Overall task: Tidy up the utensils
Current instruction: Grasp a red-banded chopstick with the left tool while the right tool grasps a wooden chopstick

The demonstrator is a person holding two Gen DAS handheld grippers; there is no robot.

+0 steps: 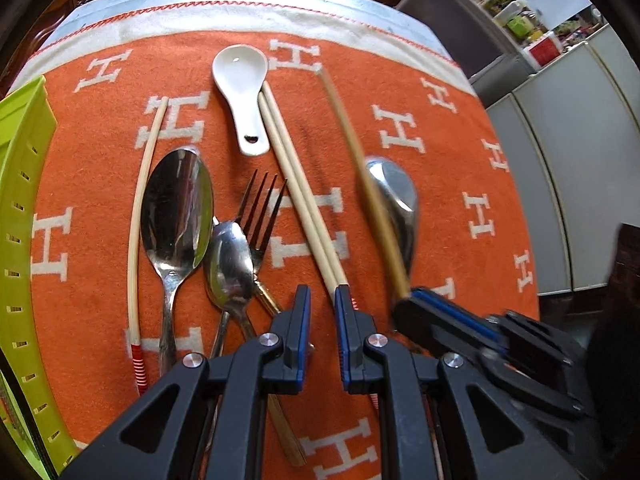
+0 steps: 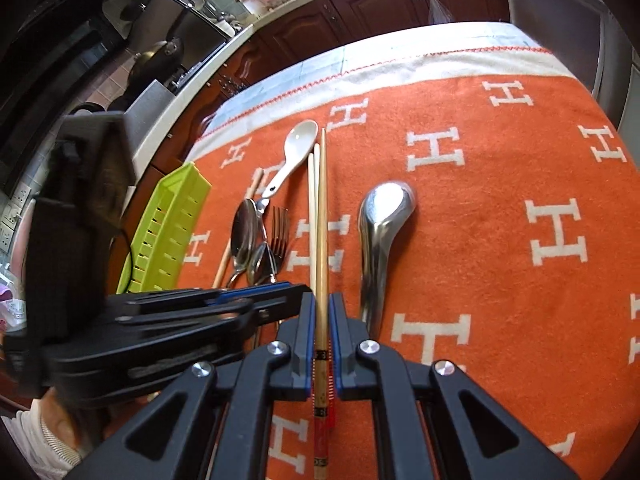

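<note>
Steel spoons (image 1: 176,208): three, beside white ceramic spoon (image 1: 240,92).
Chopsticks (image 1: 304,200): four.
Right gripper (image 2: 322,312): clamps blurred chopstick (image 2: 322,216).
Left gripper (image 1: 322,304): jaws apart.

An orange blanket (image 2: 480,240) with white H letters covers the table. It has a white edge with red stitches at the far side. Behind it stand dark brown wooden cupboards (image 2: 360,4) under a pale counter (image 2: 224,60). Black pans (image 2: 156,60) sit on the stove at the far left. Grey cabinets (image 1: 568,168) stand on the right, with shelves of jars (image 1: 516,12) above them.
</note>
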